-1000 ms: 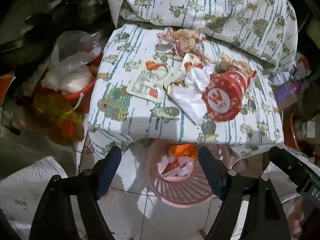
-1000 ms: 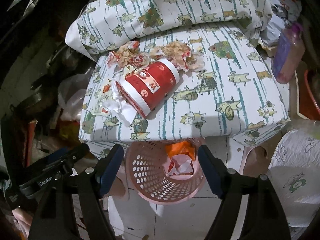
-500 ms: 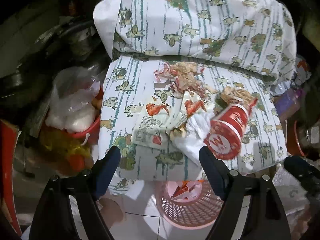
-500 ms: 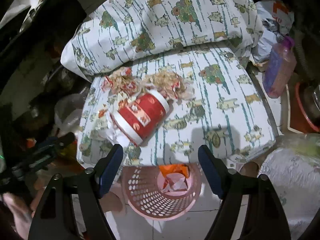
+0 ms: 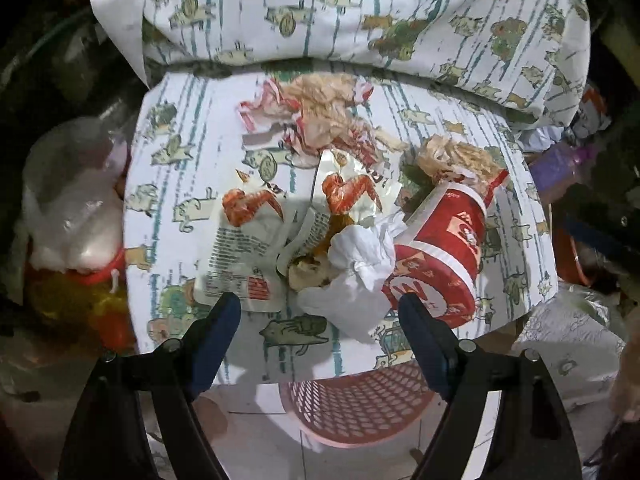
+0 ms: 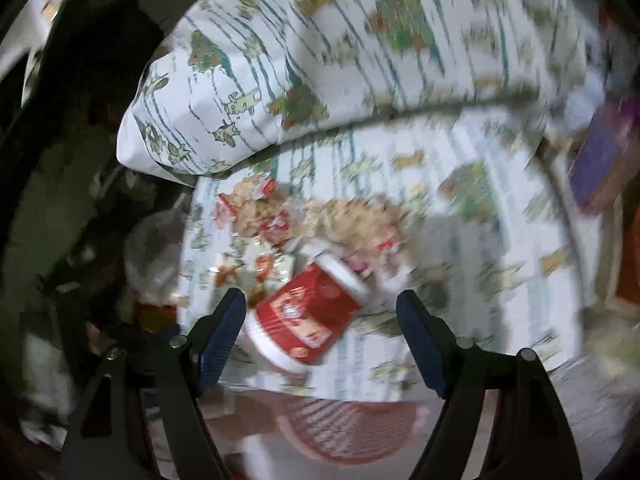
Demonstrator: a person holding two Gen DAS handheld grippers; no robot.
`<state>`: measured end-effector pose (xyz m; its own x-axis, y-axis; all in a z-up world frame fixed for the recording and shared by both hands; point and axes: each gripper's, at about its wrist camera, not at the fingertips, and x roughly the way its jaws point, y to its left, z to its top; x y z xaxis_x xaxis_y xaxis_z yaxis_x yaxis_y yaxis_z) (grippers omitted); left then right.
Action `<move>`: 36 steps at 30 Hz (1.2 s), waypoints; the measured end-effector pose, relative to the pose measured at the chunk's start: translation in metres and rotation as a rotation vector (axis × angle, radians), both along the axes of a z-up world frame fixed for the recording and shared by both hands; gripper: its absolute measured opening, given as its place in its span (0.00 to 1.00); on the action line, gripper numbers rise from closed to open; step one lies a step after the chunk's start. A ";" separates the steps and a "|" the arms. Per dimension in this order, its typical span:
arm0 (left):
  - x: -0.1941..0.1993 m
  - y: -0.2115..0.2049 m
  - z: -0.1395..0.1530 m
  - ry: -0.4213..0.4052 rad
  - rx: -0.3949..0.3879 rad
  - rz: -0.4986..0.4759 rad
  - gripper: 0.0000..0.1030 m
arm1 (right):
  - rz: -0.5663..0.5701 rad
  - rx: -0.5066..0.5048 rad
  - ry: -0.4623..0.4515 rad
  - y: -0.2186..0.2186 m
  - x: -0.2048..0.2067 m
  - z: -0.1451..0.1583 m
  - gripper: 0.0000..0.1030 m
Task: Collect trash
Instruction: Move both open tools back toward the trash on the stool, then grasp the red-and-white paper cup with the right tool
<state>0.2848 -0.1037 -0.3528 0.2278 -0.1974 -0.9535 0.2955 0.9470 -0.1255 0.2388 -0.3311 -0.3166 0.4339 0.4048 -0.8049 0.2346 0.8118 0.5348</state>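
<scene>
Trash lies on a patterned seat cushion (image 5: 516, 280). A red paper cup (image 5: 440, 256) lies on its side, and also shows in the blurred right wrist view (image 6: 308, 320). Beside it are a white crumpled tissue (image 5: 360, 256), two chicken-wing snack wrappers (image 5: 240, 240) and crumpled greasy paper (image 5: 328, 116). A pink mesh basket (image 5: 360, 404) stands on the floor below the cushion's front edge. My left gripper (image 5: 320, 316) is open and empty, just in front of the tissue. My right gripper (image 6: 320, 316) is open and empty, with the cup between its fingers' line of sight.
A patterned back pillow (image 5: 360, 12) rises behind the seat. A clear plastic bag (image 5: 72, 208) over a red bucket sits at the left. A purple bottle (image 6: 604, 160) stands at the right. White plastic bags (image 5: 568, 348) lie on the floor at the right.
Both grippers have moved up and forward from over the basket toward the trash on the cushion. The right wrist view is now motion-blurred. Both stay open and empty.
</scene>
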 end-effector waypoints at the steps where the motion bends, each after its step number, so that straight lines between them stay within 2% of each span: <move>1: 0.001 -0.001 -0.003 0.006 0.001 0.000 0.80 | -0.001 0.064 0.035 0.001 0.001 -0.008 0.74; 3: 0.003 -0.003 -0.008 0.019 -0.002 0.013 0.80 | 0.013 0.145 0.082 0.007 0.001 -0.017 0.74; 4: 0.004 -0.004 -0.012 0.032 -0.011 0.018 0.80 | 0.016 0.162 0.072 0.010 0.000 -0.018 0.75; 6: 0.006 -0.006 -0.017 0.048 -0.016 0.021 0.79 | -0.012 0.101 0.065 0.013 0.000 -0.019 0.78; 8: 0.006 -0.007 -0.023 0.038 -0.005 0.043 0.71 | -0.052 0.036 0.078 0.014 0.004 -0.024 0.78; 10: 0.007 -0.007 -0.031 0.051 -0.002 0.060 0.68 | -0.085 0.065 0.115 0.012 0.008 -0.035 0.78; 13: 0.004 -0.010 -0.044 0.097 -0.002 0.056 0.54 | -0.201 0.139 0.195 0.002 0.003 -0.052 0.78; 14: 0.003 -0.010 -0.046 0.100 0.002 0.054 0.46 | -0.241 0.168 0.203 -0.001 -0.001 -0.055 0.78; 15: 0.001 -0.012 -0.046 0.083 0.014 0.051 0.34 | -0.253 0.198 0.197 -0.002 -0.002 -0.057 0.78; 18: -0.004 -0.020 -0.042 0.027 0.066 0.013 0.16 | -0.244 0.226 0.202 0.002 0.002 -0.062 0.78; 22: -0.008 -0.022 -0.026 0.019 0.027 0.022 0.15 | -0.239 0.245 0.231 0.013 0.009 -0.072 0.78; 24: -0.010 -0.027 -0.021 0.032 0.019 0.007 0.15 | -0.233 0.211 0.257 0.020 0.012 -0.077 0.78; 27: -0.013 -0.034 -0.018 0.018 0.094 -0.023 0.15 | -0.226 0.176 0.259 0.031 0.014 -0.080 0.78; 30: -0.010 -0.024 -0.012 -0.005 0.140 0.008 0.15 | -0.243 0.174 0.275 0.035 0.016 -0.086 0.79; 33: 0.002 -0.002 -0.010 0.016 0.101 0.074 0.15 | -0.258 0.222 0.287 0.034 0.019 -0.094 0.79; 36: 0.009 0.018 -0.006 0.030 0.056 0.120 0.15 | -0.212 0.215 0.278 0.038 0.022 -0.095 0.77</move>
